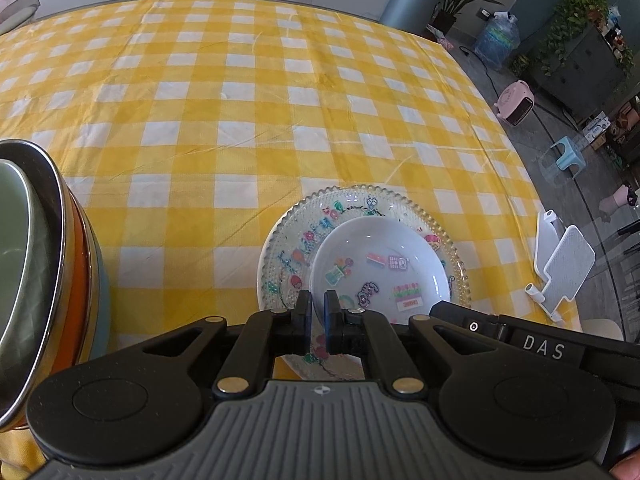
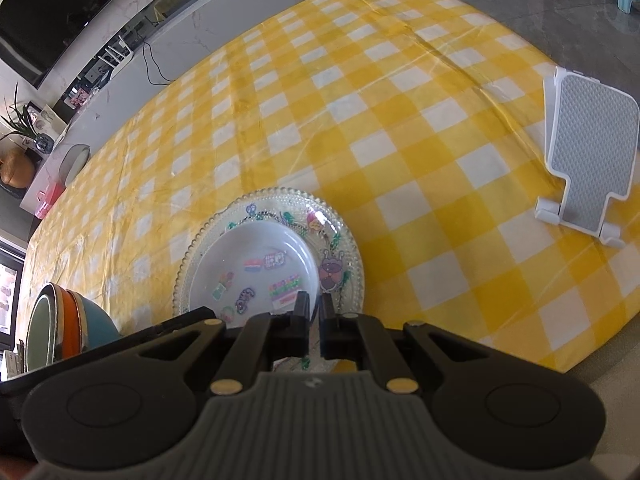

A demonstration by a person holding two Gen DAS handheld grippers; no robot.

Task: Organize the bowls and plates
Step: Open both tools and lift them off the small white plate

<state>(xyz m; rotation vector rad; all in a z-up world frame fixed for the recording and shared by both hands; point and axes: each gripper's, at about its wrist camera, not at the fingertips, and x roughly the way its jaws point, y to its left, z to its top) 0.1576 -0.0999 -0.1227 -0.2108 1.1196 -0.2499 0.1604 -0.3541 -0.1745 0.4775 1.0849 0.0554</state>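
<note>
My left tool (image 1: 317,300) pinches the white plate (image 1: 380,268)'s near rim; right tool (image 2: 315,305) likewise. Sticker text unreadable. "DAS" legible. Bowl stack (image 1: 36,260) cut off left.

A table (image 1: 280,92) was covered by a yellow checked cloth (image 2: 400,128); on it a glass plate (image 1: 280,236), stacked bowls (image 1: 60,264) and a stand (image 2: 588,160) were set.

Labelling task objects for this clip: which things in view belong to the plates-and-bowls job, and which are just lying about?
Job:
- white plate, lying on the glass plate
- glass plate
- nested bowls
- left gripper, right gripper, both at the white plate's rim

Lying about:
- phone stand
- tablecloth
- stool
</note>
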